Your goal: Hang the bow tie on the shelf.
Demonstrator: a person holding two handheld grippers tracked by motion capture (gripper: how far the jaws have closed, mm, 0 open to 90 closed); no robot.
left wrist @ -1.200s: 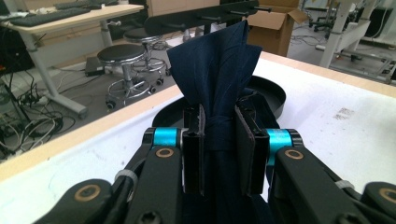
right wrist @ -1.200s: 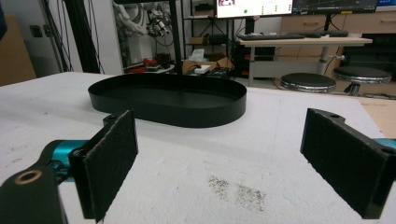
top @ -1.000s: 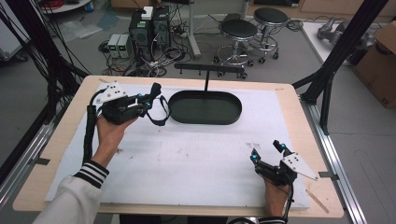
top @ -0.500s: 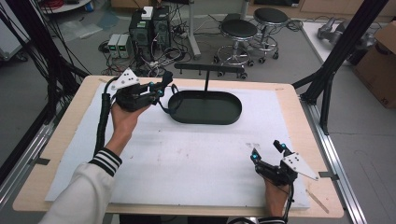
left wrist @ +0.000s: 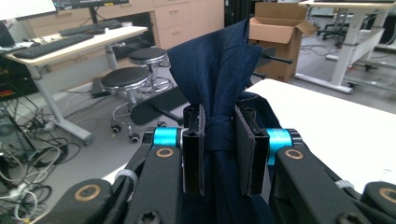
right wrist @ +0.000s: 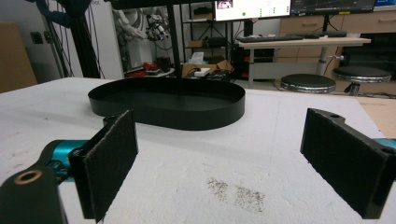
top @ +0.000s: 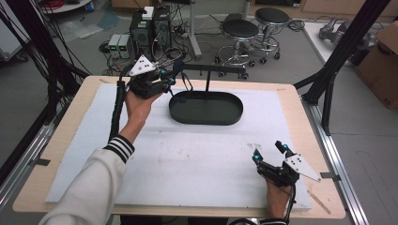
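While right gripper (top: 271,153) rests open, left gripper (left wrist: 219,135) clamps navy cloth (left wrist: 219,70).

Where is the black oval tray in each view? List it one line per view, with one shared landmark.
High view: black oval tray, upper centre of the white mat.
Left gripper view: tray not visible; dark blue cloth fills the centre.
Right gripper view: tray ahead, upper centre.
Shared landmark: round stools.
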